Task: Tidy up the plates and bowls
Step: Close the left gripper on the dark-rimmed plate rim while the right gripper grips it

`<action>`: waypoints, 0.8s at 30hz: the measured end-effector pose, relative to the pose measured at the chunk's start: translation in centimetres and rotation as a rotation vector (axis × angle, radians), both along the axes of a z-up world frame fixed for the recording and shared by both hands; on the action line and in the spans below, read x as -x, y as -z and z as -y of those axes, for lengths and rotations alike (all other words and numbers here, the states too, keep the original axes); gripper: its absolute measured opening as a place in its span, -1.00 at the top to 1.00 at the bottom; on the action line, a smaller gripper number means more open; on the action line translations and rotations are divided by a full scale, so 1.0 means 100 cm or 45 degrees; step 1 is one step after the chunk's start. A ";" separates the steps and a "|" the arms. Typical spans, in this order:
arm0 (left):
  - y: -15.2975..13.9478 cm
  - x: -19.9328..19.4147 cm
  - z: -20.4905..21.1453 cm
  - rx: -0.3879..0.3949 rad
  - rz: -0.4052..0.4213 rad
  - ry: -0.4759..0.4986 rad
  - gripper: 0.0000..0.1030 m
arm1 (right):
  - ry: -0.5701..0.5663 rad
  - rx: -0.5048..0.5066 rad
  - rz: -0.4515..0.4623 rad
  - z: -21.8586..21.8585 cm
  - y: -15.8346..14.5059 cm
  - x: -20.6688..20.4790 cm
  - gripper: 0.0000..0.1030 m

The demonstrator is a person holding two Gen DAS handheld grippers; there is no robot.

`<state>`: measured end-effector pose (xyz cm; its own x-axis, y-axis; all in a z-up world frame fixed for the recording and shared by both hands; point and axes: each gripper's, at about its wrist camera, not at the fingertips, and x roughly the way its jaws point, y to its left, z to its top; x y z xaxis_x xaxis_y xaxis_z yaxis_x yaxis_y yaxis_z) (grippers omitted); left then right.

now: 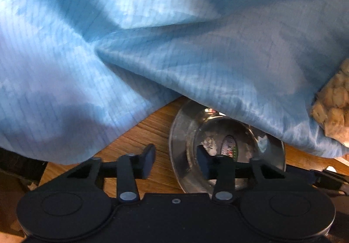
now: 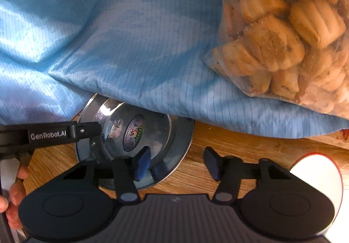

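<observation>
A shiny steel dish (image 1: 182,131) with a round sticker in its well lies on the wooden table (image 1: 152,131), its far side tucked under a blue cloth. My left gripper (image 1: 176,161) straddles the dish's left rim, one pad out over the wood and the other above the well, neither touching the metal. In the right wrist view the same dish (image 2: 174,133) sits lower left. My right gripper (image 2: 177,164) straddles its right rim the same way, open with a wide gap. One of the left gripper's fingers (image 2: 91,130) reaches over the dish from the left.
A crumpled blue cloth (image 2: 122,46) covers the far part of the table. A clear bag of biscuits (image 2: 283,31) rests on it at the right. A white, red-rimmed object (image 2: 316,175) stands at the right. A person's hand (image 2: 13,197) shows at the left edge.
</observation>
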<state>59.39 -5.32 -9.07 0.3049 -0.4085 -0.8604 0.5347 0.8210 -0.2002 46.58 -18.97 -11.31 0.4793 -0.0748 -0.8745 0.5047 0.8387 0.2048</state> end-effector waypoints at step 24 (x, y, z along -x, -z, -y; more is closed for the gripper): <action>-0.018 0.012 -0.028 0.040 -0.075 0.128 0.60 | -0.090 -0.054 -0.011 -0.004 -0.014 0.019 0.38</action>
<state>58.24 -2.56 -7.29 0.2107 -0.4616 -0.8617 0.6004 0.7568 -0.2585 44.64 -18.59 -9.88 0.4742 -0.0039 -0.8804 0.4466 0.8629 0.2367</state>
